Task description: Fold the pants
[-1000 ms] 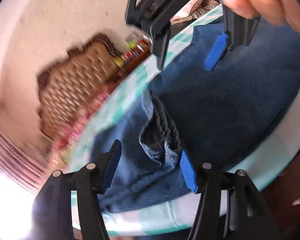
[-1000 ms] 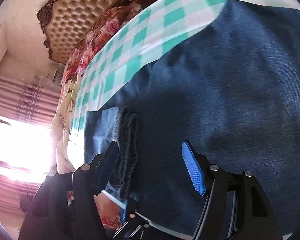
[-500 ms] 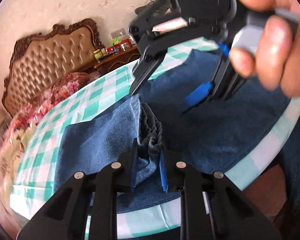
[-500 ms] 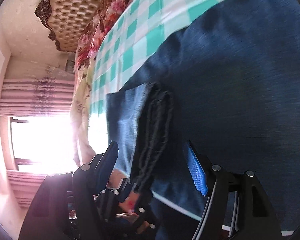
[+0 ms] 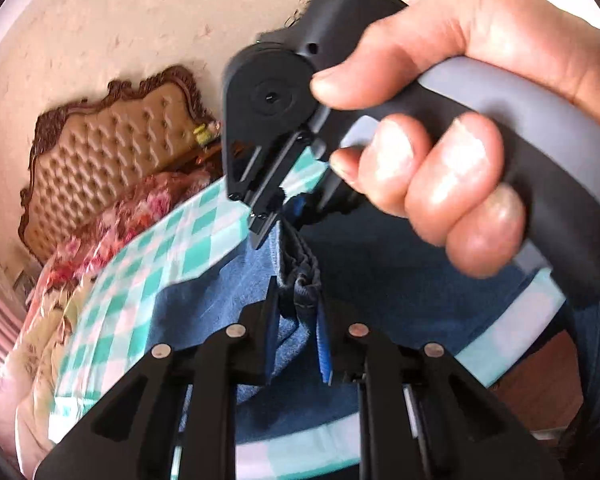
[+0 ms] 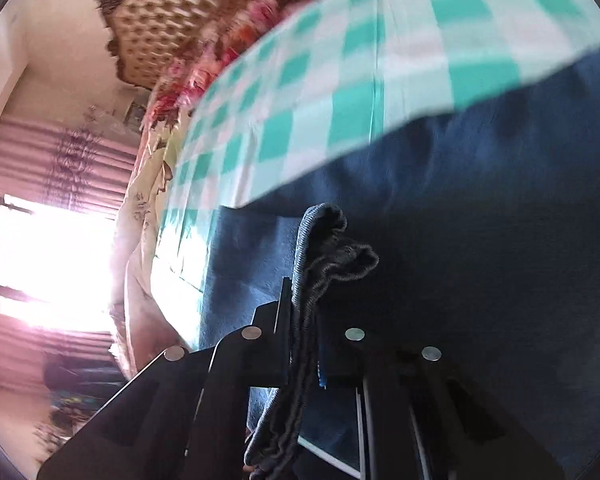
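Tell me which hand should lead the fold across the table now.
Neither, likely: both together. The left tool and right tool, whose jaws have just closed, each pinch the pants at the gathered waistband, side by side.

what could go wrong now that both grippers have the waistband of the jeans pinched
1. The left gripper and right gripper have each just closed on only the bunched elastic waistband; that narrow bite could slip out as the fold is carried over.
2. Part of the jeans lies near the table edge, so a dropped grip may let them slide off.
3. The grippers sit close together, so they might collide.
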Tool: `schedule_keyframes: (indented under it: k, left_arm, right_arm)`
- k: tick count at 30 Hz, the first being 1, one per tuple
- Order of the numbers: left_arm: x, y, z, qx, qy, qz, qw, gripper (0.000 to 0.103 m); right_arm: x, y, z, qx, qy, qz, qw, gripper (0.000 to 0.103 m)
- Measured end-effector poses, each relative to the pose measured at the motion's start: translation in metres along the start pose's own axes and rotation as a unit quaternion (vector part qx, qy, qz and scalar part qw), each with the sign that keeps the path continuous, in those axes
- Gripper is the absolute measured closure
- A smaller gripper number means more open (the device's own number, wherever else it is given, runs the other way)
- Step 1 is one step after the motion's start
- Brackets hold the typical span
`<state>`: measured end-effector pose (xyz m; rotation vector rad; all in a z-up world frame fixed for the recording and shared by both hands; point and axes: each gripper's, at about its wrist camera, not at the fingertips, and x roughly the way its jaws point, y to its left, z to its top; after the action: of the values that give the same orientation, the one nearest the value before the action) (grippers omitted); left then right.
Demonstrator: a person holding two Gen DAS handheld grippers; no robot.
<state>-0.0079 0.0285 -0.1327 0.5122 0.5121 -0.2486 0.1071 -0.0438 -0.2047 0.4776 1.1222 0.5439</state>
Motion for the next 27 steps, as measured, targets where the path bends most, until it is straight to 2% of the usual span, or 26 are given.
schedule_keyframes:
  k: [2,6,9,12,15,17,19,24,25,27]
  left_arm:
    - [-0.001,-0.012,0.011,-0.003,-0.010,-0.018,0.9998,0.087]
    - [0.000,-0.055,0.034,0.014,-0.026,-0.056,0.9980,0.088]
    - [0.014,-0.085,0.041,0.033,-0.018,-0.077,0.9963,0.088]
    - [0.025,-0.108,0.039,0.053,-0.006,-0.081,0.9953,0.088]
    - [0.032,-0.119,0.031,0.056,0.011,-0.082,0.9950,0.088]
    - [0.034,-0.126,0.028,0.061,0.016,-0.078,0.9950,0.088]
    - [0.036,-0.129,0.025,0.067,0.018,-0.073,0.9950,0.087]
    - [0.037,-0.133,0.023,0.080,0.017,-0.060,0.9948,0.086]
    - [0.038,-0.133,0.022,0.083,0.017,-0.058,0.9948,0.086]
    - [0.038,-0.134,0.022,0.085,0.016,-0.054,0.9948,0.086]
  right_arm:
    - [-0.024,-0.017,0.001,0.003,-0.016,0.004,1.000,0.093]
    - [-0.055,-0.064,-0.002,0.029,-0.033,-0.013,0.999,0.093]
    - [-0.066,-0.099,-0.005,0.050,-0.035,-0.028,0.998,0.093]
    - [-0.061,-0.118,-0.007,0.061,-0.024,-0.027,0.997,0.093]
    - [-0.056,-0.128,-0.007,0.070,-0.014,-0.028,0.997,0.079]
    - [-0.058,-0.130,-0.005,0.069,-0.020,-0.021,0.997,0.075]
    - [-0.058,-0.129,-0.002,0.068,-0.023,-0.011,0.997,0.066]
    - [-0.052,-0.123,0.010,0.056,-0.024,-0.020,0.998,0.065]
    - [-0.051,-0.123,0.011,0.056,-0.024,-0.024,0.998,0.070]
    - [-0.050,-0.122,0.013,0.048,-0.021,-0.039,0.998,0.085]
